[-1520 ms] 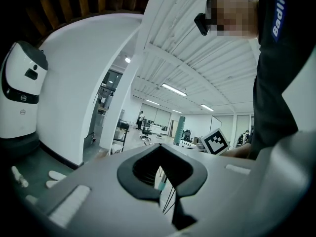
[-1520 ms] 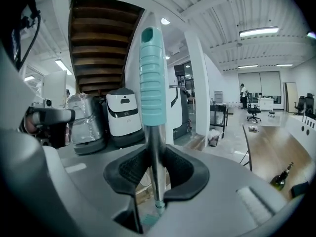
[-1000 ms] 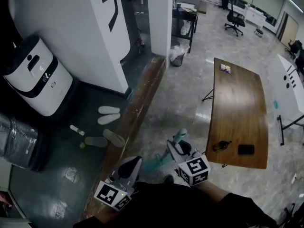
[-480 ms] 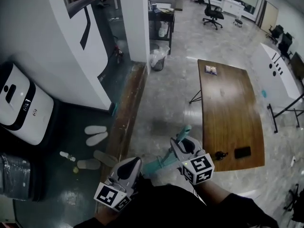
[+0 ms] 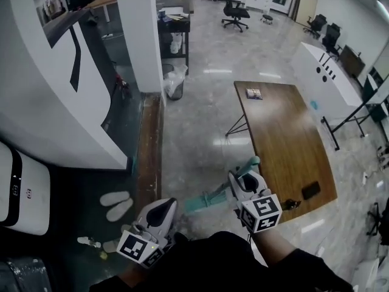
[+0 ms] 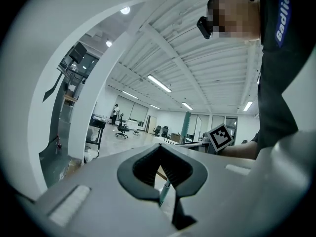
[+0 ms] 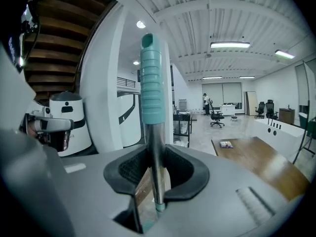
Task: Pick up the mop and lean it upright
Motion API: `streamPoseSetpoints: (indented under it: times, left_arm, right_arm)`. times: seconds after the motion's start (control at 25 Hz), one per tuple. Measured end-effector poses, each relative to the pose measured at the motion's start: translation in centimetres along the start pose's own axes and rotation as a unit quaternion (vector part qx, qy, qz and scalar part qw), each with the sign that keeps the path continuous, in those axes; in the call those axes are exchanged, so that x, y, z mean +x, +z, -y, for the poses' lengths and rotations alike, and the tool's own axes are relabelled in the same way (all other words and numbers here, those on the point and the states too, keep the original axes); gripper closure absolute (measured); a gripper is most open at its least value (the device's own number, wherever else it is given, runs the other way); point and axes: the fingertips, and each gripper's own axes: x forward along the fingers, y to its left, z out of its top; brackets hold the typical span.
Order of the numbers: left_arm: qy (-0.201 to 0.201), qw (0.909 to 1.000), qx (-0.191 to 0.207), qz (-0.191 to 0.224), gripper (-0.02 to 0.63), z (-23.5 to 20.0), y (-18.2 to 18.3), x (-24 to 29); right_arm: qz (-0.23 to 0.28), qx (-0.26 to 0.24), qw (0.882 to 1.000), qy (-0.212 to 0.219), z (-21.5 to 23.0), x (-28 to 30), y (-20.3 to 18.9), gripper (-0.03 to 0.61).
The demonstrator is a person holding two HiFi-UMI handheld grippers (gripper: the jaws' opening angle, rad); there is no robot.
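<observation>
Ceiling strip lights [image 7: 229,45] give my views bright, even light; glare streaks the polished floor [image 5: 200,120]. Both gripper views bow strongly at the edges, corners black.

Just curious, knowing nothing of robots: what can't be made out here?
Mop head: shown in no view; head view loses the mop handle near the person's body.
Left gripper: left gripper view, unclear whether its pads press the handle.
Booklet on table: head view, too small.
</observation>
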Motion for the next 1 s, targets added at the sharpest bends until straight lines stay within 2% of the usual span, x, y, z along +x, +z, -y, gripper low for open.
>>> streamPoseSetpoints:
  times: [0.2, 0.4, 0.56, 0.84, 1.0]
  left_arm:
    - [-0.021, 0.9997, -0.011, 0.007, 0.594, -3.3, 1.4, 2.0]
    - [-0.015, 0.9998, -0.002, 0.014, 0.594, -6.8, 2.0, 5.2]
    - [0.028, 0.9994, 0.007, -0.018, 0.594, -10.6, 2.5, 8.8]
    - [0.061, 0.9977, 0.029, -0.001, 0.594, -14.2, 5.0, 17.8]
    - [0.07, 0.997, 0.031, -0.007, 0.594, -16.1, 5.3, 22.0]
  right_arm:
    - [0.012, 0.004, 1.0, -0.016, 0.5, 3.8, 2.1, 0.474]
    - [0.022, 0.016, 1.0, -0.001, 1.6, 8.8, 3.5, 0.474]
    - [0.02, 0.021, 0.999, 0.035, 2.9, 13.9, 4.6, 0.474]
    - [0.001, 0.006, 0.992, 0.125, 5.4, 21.5, 6.1, 0.474]
    - [-0.011, 0.002, 0.989, 0.148, 7.6, 25.5, 6.4, 0.474]
